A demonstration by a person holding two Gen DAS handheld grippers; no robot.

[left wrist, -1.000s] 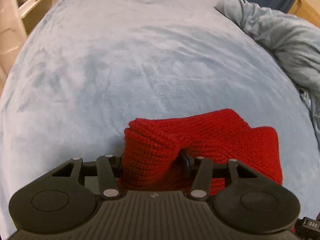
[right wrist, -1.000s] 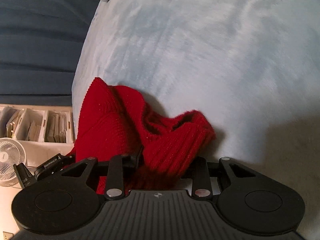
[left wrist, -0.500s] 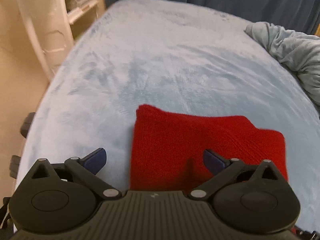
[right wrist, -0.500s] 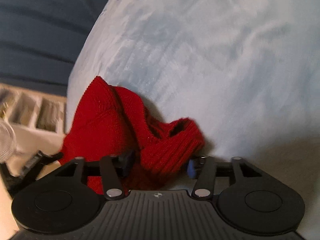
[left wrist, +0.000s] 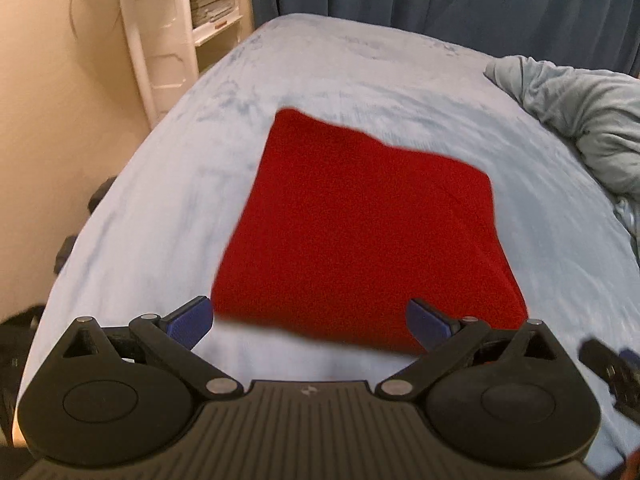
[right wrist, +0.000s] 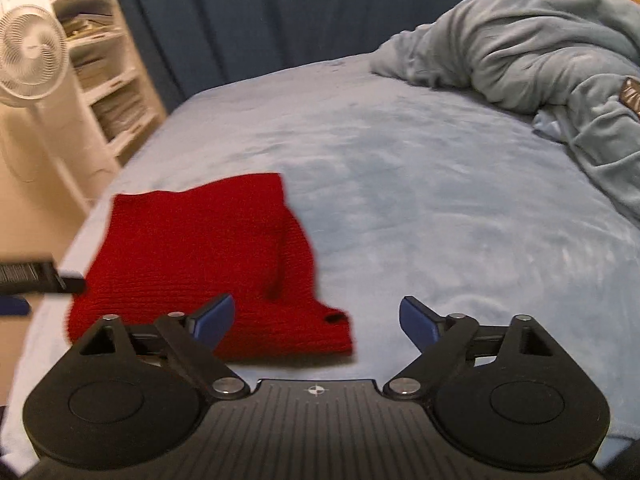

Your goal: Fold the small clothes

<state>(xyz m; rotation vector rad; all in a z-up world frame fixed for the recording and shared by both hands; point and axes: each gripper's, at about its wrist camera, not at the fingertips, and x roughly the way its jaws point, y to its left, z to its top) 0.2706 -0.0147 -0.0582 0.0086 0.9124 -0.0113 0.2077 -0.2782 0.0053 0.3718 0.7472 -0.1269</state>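
Pale blue bedspread (left wrist: 168,184) bears the folded red knit (left wrist: 360,224), long axis running away from both gaping, empty grippers (left wrist: 308,322) (right wrist: 316,316), the right's jaws widening

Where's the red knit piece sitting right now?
The red knit piece lies flat on the light blue bed cover, just ahead of both grippers and held by neither, nearer the bed's shelf-side edge than the crumpled grey-blue blanket.

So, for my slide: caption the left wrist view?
Open left gripper above a folded red knit on a blue bed.
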